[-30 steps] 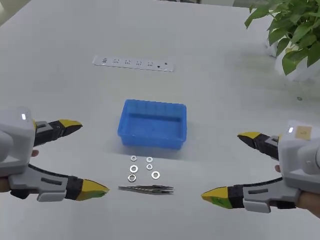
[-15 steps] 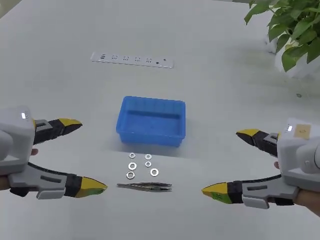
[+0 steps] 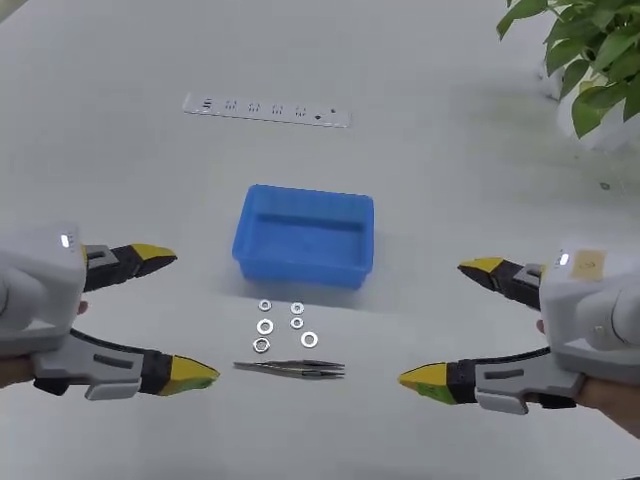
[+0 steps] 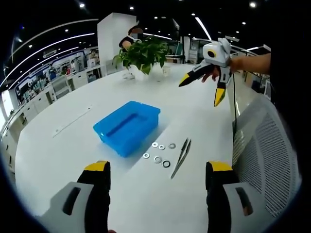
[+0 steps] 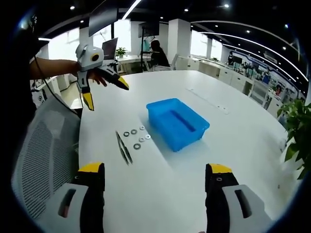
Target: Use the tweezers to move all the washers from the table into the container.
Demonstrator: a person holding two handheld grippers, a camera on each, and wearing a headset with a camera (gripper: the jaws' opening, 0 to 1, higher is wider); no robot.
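Several silver washers lie on the white table just in front of the blue container, which looks empty. Metal tweezers lie flat just nearer than the washers. My left gripper hovers open to the left of them, my right gripper open to the right, both holding nothing. The left gripper view shows the washers, tweezers, container and the right gripper beyond. The right gripper view shows the washers, tweezers, container and the left gripper.
A white power strip lies behind the container. A potted plant stands at the far right. A mesh chair back sits at the table's near edge. A person stands far off behind the plant.
The head camera shifted slightly, so the scene slid a little. Both grippers stay open and have edged slightly inward.
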